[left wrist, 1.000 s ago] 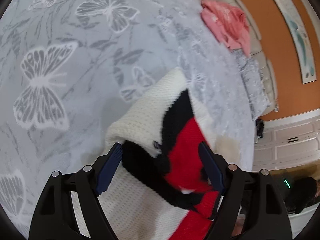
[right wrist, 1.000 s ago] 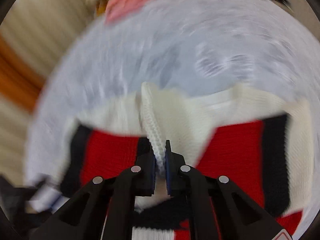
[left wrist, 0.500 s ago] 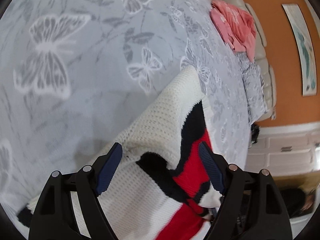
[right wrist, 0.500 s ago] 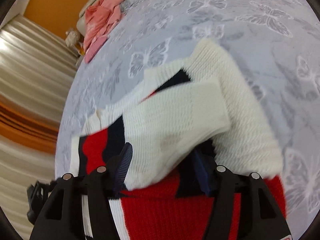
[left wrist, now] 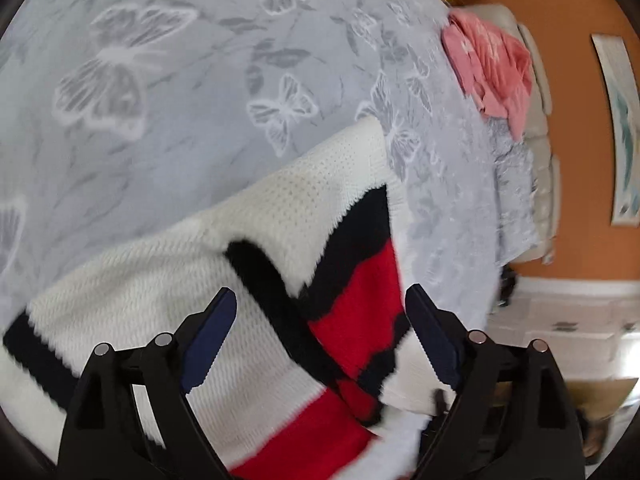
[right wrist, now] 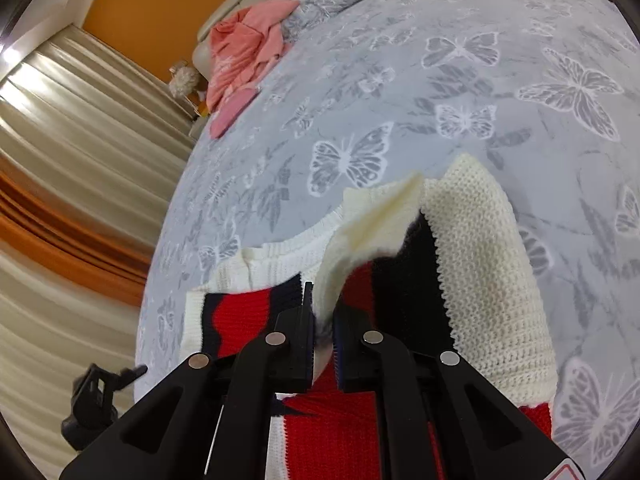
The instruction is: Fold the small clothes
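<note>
Right hand-held gripper [right wrist: 323, 320], apart half a second ago, now pinches a cream fold of the sweater [right wrist: 488, 264] lying on the butterfly-print bed [right wrist: 460, 80]. Left hand-held gripper [left wrist: 320, 322] hovers spread above the knit, holding nothing. Another fold looks about to start.

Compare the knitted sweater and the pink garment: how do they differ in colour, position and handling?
The sweater is cream with red and black bands; the pink garment is plain pink. The sweater lies partly folded close to the camera; the pink garment sits crumpled at the far edge. The right gripper pinches the sweater; nothing touches the pink garment. Both rest on the butterfly-print cover.
</note>
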The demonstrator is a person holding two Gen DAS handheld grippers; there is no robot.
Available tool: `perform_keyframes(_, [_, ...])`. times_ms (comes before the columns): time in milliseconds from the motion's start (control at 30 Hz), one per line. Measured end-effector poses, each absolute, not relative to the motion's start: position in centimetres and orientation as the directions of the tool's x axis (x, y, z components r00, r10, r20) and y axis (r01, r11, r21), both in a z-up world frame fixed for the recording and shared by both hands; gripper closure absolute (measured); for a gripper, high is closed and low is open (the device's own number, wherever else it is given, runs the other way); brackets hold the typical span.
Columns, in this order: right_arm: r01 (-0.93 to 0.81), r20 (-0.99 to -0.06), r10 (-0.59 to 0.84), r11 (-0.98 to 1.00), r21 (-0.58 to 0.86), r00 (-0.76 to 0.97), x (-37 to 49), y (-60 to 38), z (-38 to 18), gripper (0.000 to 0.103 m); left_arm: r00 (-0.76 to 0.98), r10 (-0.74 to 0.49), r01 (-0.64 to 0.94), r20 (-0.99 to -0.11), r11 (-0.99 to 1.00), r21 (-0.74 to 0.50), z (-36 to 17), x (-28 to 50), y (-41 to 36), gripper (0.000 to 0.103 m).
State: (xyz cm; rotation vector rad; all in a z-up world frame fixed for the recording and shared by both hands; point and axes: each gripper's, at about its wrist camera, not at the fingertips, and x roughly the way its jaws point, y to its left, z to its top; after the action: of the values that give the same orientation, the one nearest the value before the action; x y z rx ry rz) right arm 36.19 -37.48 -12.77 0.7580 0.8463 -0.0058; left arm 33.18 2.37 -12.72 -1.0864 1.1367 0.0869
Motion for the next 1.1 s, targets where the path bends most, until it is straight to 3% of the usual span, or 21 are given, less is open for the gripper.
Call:
perform_keyframes(33, [0.298,-0.683,0.283,0.742,0.601,0.673,36.4,-37.4,-12.9,0.095,0.461,-0.448,-0.57,-0.766,0.512,-0.643,-13.7,33.8,2.3,0.029])
perform_keyframes(100, [0.29,-0.683,0.287,0.747,0.598,0.671,36.3,-37.4,-12.6,0.095,0.461,-0.459,-0.585,-0.759,0.487,-0.649,-15.0,34.7,2.8,0.058])
perform_keyframes(133, [0.277,-0.674,0.284,0.753,0.597,0.682,36.0,-37.5,-12.0,0.095,0.478,-0.445,-0.581,-0.758,0.487,-0.652,-15.1,35.1,3.2,0.084])
perform_keyframes(167, [0.264,-0.663,0.279,0.759,0.596,0.695,35.6,-37.7,-11.6,0.095,0.494,-0.431,-0.57,-0.755,0.495,-0.655,-14.9,35.2,3.6,0.092])
perform_keyframes(267, [0.248,-0.654,0.229,0.796,0.552,0.721,34.2,-38.4,-11.3,0.096,0.546,-0.329,-0.532,-0.77,0.574,-0.623,-13.7,34.9,4.9,0.093])
perform_keyframes(367, [0.376,-0.816,0.197,0.812,0.446,0.543,34.2,-39.5,-18.4,0.096,0.479,-0.342,-0.548,-0.809,0.603,-0.579,-15.6,35.0,4.7,0.093])
perform_keyframes(600, [0.353,-0.751,0.185,0.794,0.494,0.635,33.0,-39.9,-16.3,0.097,0.463,-0.324,-0.508,-0.825,0.665,-0.547,-16.7,34.7,4.0,0.091])
perform_keyframes(700, [0.39,-0.827,0.174,0.817,0.424,0.534,33.9,-40.3,-19.1,0.098,0.457,-0.329,-0.482,-0.827,0.69,-0.54,-16.7,35.1,4.0,0.09])
perform_keyframes(767, [0.398,-0.818,0.185,0.801,0.447,0.545,33.5,-40.5,-18.8,0.098,0.456,-0.319,-0.448,-0.831,0.725,-0.523,-16.3,35.5,3.5,0.09])
perform_keyframes(833, [0.431,-0.816,0.168,0.781,0.453,0.554,32.4,-40.6,-17.0,0.087,0.456,-0.322,-0.393,-0.83,0.764,-0.512,-15.4,35.1,3.2,0.087])
perform_keyframes(900, [0.424,-0.811,0.116,0.806,0.414,0.573,30.0,-40.0,-14.8,0.086,0.471,-0.357,-0.357,-0.807,0.759,-0.544,-14.2,34.0,4.0,0.082])
perform_keyframes(967, [0.415,-0.805,0.078,0.825,0.384,0.589,26.2,-39.5,-12.9,0.079,0.478,-0.373,-0.329,-0.795,0.764,-0.556,-13.3,32.3,5.3,0.066])
perform_keyframes(1033, [0.41,-0.806,0.075,0.831,0.377,0.588,22.7,-39.1,-12.3,0.066,0.476,-0.358,-0.308,-0.804,0.788,-0.533,-12.4,29.7,7.0,0.063])
perform_keyframes(1100, [0.405,-0.822,0.08,0.841,0.359,0.563,18.8,-38.5,-12.4,0.065,0.464,-0.35,-0.272,-0.814,0.818,-0.507,-12.1,27.5,8.8,0.058])
